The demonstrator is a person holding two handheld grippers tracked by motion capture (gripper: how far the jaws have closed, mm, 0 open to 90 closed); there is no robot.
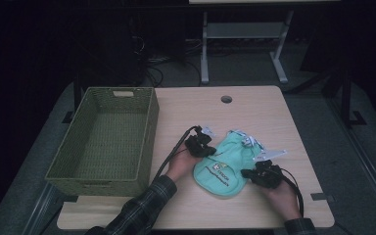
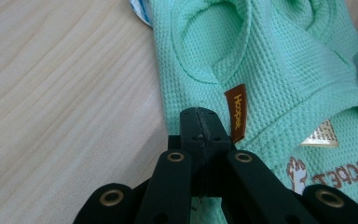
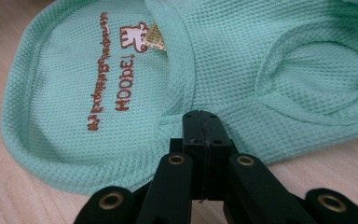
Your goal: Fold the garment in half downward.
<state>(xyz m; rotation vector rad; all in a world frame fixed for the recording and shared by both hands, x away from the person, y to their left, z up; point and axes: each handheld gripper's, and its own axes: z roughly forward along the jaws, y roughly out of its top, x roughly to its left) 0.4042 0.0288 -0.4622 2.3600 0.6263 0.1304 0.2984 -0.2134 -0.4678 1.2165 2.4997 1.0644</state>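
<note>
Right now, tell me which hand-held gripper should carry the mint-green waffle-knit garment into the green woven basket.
Left. The left hand-held gripper, jaws shut at the mint-green waffle-knit garment's edge, sits on the side nearer the green woven basket. The right hand-held gripper is on the far side.

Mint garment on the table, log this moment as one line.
left tongs: shut on mint garment edge | right tongs: shut on its opposite edge | garment: flat on table | basket: beside it
</note>
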